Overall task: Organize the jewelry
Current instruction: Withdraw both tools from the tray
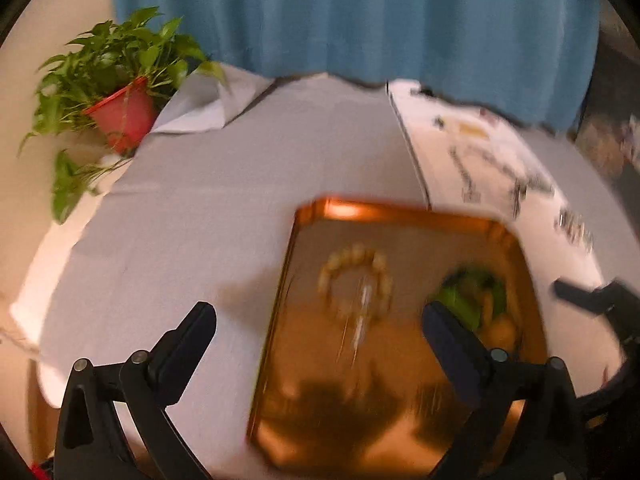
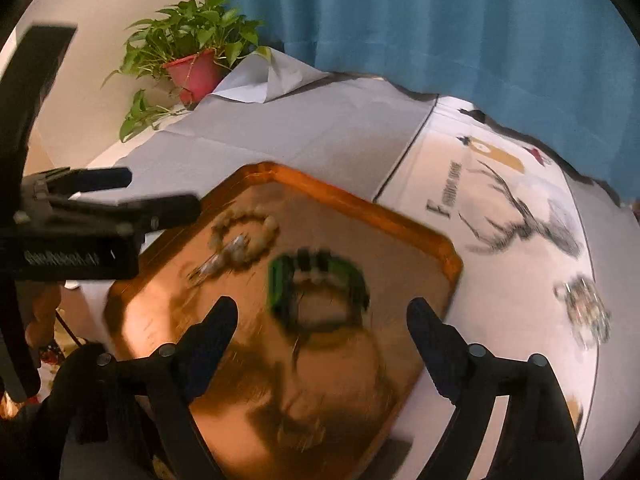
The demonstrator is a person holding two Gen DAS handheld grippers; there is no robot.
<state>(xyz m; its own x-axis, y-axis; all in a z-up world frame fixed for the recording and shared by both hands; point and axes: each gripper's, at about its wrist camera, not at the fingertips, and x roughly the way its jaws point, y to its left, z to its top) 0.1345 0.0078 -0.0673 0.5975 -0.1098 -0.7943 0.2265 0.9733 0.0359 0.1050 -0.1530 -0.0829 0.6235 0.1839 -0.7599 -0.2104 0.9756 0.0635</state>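
Note:
A shiny copper tray lies on the table. On it are a cream bead bracelet with a thin silver piece across it, and a green bead bracelet to its right. My left gripper is open and empty, straddling the tray's left edge. In the right wrist view my right gripper hangs open and empty over the tray, just short of the green bracelet. The cream bracelet lies beyond, near the left gripper. Both views are blurred.
A glittery silver jewel rests on the white printed cloth right of the tray. Grey cloth covers the table's left part. A potted plant stands at the far left corner, before a blue curtain.

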